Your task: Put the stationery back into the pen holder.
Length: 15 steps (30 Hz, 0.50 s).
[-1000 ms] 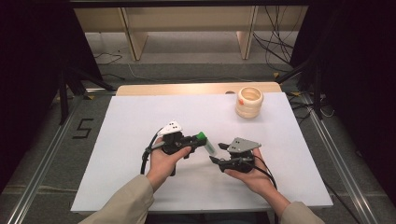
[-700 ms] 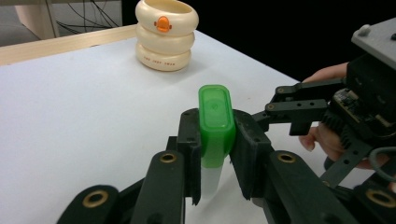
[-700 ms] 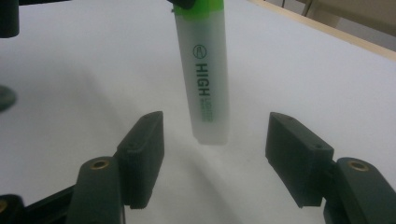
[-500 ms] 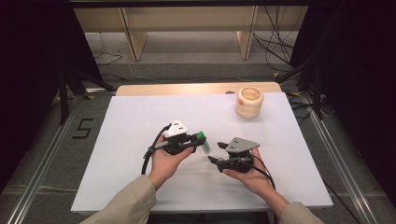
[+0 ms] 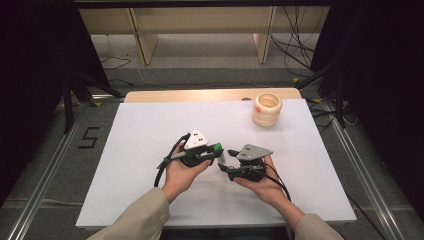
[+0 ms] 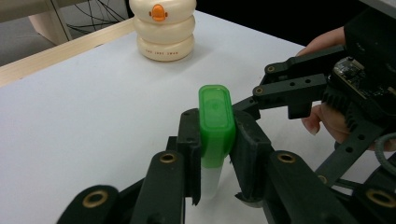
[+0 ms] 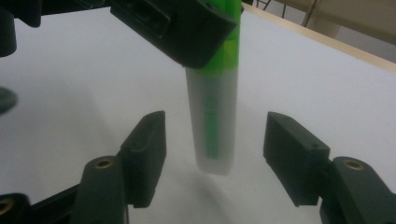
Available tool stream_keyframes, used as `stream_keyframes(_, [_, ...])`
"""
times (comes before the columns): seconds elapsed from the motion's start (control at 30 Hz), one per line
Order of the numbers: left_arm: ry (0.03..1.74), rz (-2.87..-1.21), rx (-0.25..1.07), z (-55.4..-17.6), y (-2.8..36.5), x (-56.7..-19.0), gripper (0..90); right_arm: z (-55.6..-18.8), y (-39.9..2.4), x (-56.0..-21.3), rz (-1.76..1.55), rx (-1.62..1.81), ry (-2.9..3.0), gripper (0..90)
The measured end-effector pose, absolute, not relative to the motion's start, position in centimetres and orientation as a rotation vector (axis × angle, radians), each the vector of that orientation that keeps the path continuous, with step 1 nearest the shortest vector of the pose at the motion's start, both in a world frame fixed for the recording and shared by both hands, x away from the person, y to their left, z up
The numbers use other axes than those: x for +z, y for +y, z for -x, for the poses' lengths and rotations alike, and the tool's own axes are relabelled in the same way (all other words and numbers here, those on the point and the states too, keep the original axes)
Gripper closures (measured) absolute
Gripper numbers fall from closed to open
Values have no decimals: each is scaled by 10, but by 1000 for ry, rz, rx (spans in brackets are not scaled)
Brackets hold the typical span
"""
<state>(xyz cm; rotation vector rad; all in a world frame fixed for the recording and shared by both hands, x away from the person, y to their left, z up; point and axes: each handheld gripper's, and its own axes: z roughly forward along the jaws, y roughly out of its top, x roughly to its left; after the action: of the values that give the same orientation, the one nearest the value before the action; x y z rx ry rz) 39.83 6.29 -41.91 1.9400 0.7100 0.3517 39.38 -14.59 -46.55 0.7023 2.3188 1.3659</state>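
Whereas a second ago the two grippers were held apart over the white table (image 5: 150, 125), the left gripper (image 6: 215, 140) has now carried its green-capped highlighter (image 6: 214, 135), clamped at the cap, between the spread jaws of the right gripper (image 7: 212, 156). Those jaws flank the pale barrel without touching it, which suggests a handover or an uncapping pull is imminent. Far right on the table stands the cream ringed container (image 5: 266, 110), well apart.
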Motion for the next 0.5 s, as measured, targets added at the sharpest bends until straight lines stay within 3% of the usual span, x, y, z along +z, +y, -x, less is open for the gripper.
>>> stream_keyframes(0.17, [692,-1948,345,-397,61,-419,741,-396,-141,-465,-691,1373,2312,480])
stream_keyframes(0.4, [692,-1934,335,-397,62,-418,740,-396,-138,-465,-669,1388,2295,650])
stream_keyframes(0.5, [689,-1922,333,-398,62,-418,739,-396,-139,-464,-664,1399,2289,657])
